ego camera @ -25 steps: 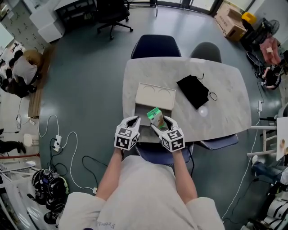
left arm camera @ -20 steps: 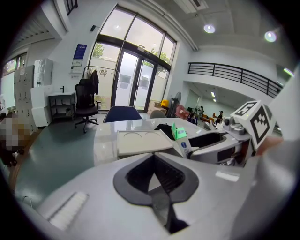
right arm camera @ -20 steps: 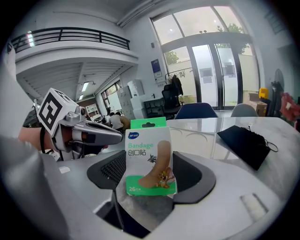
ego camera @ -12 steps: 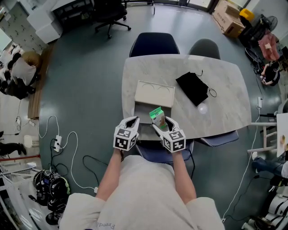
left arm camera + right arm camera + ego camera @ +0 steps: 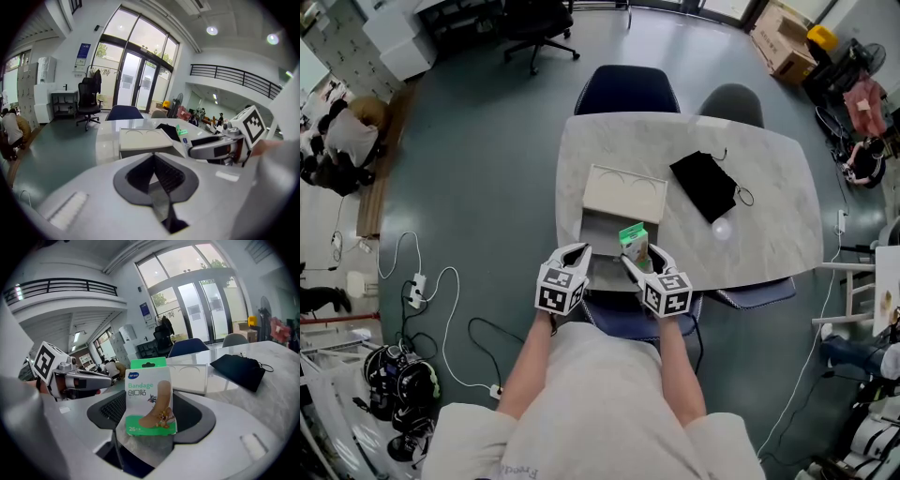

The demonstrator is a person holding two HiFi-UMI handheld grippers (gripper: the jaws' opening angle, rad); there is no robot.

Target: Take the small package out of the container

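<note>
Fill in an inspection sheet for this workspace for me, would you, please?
Surface: marble table, pale and glossy.
Job's things: container open, lid behind it; bandage package upright in the right gripper.
Clutter: black pouch on the table.
Grippers: left gripper shut, empty; right gripper shut on the package.
Cables: white power strip with leads on the floor.
Surroundings: chairs beyond the table; people at far left.

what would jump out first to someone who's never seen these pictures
The green-and-white bandage package stands out first, held upright between the jaws of the right gripper at the near edge of the marble table. Next is the open container beside it with its beige lid behind, and a black pouch lying to the right. The left gripper is shut on nothing.
</note>
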